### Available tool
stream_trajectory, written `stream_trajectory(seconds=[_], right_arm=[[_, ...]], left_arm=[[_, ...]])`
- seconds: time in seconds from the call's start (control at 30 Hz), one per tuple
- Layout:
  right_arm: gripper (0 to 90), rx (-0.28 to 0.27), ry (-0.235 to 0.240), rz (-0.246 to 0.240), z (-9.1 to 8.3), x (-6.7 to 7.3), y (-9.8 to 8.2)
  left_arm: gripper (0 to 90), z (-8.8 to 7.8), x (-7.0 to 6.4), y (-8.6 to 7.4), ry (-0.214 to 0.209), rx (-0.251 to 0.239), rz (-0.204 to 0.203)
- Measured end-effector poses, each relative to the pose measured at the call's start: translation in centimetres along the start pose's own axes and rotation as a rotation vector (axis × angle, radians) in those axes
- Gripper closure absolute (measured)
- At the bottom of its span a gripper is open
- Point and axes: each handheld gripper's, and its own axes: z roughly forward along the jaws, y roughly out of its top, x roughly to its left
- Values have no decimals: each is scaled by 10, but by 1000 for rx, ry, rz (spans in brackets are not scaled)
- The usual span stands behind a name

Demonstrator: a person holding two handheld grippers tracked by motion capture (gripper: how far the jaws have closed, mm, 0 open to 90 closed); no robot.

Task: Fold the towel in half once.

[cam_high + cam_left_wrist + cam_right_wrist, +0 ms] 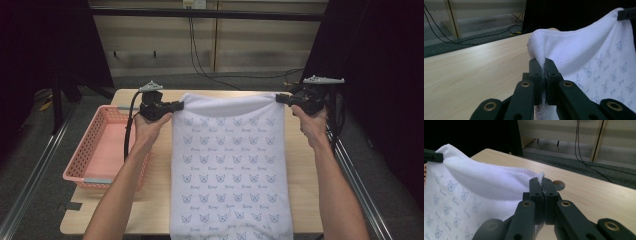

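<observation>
Each hand-held gripper, left (176, 105) and right (281, 99), pinches a towel (230, 165) corner. The right bite looks thin, so a tug could slip it free.

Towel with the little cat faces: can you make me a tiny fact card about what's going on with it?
Thing: white towel printed with blue cat faces
Held by: left gripper and right gripper, one top corner each
Jaws: both shut on the cloth
Towel's pose: top edge lifted and stretched, the rest draped down toward the person
Underneath: wooden table
Nearby: pink basket on the table's left side
</observation>
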Motion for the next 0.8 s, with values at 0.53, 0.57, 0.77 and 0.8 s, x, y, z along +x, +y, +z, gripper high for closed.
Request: stream_trajectory(seconds=[0.53, 0.57, 0.77, 0.8], right_arm=[[888, -36, 48, -24, -21, 7, 12], [888, -28, 52, -21, -22, 7, 4], [888, -30, 118, -13, -43, 19, -30], [888, -33, 124, -16, -49, 21, -36]], left_arm=[[867, -15, -10, -5, -38, -21, 10], [867, -16, -14, -11, -43, -21, 13], [867, -36, -32, -35, -83, -57, -7], [867, -38, -34, -38, -94, -57, -8]])
